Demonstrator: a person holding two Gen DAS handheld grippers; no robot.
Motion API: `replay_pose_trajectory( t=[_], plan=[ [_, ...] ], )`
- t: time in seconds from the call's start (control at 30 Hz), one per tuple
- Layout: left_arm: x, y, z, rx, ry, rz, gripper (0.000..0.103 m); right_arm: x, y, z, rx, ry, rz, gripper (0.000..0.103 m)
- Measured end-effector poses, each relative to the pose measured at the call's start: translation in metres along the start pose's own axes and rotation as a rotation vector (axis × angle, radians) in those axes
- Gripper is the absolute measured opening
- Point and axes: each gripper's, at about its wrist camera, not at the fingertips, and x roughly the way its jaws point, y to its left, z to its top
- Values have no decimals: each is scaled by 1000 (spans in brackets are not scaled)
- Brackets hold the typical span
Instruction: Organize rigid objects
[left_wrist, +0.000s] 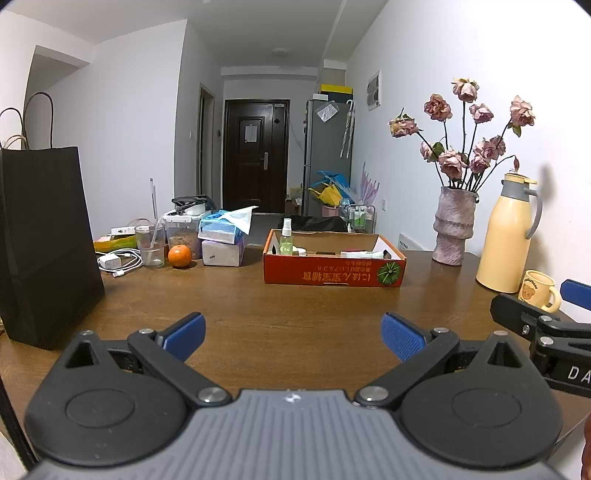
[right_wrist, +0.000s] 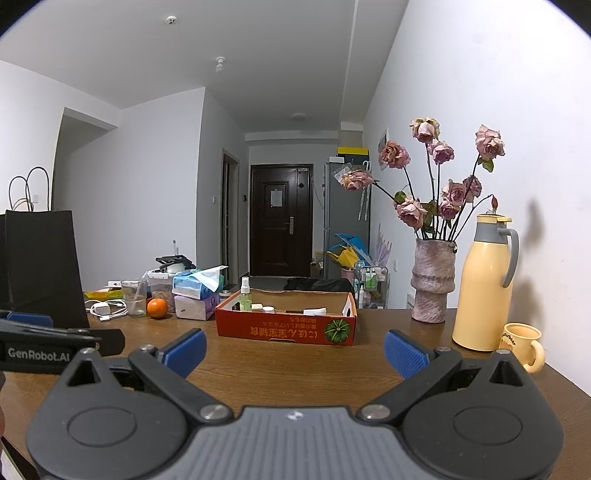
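Both sets of jaws are standing wide apart with nothing between them: I am holding my left gripper (left_wrist: 293, 338) and my right gripper (right_wrist: 294, 354) side by side, hovering over the near part of the wooden table (left_wrist: 295, 299). Farther off at the centre, a red cardboard box (left_wrist: 334, 273) is sitting on the table, holding a green spray bottle (left_wrist: 286, 238) upright at its left end and what may be small jars and tubes, too small to identify.
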Motion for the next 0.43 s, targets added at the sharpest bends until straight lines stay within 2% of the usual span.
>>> replay_pose_trajectory(
  t=[0.43],
  plan=[
    [9,-1,-2,12,14,-13,103,6,0,-1,-5,15,3,103]
  ],
)
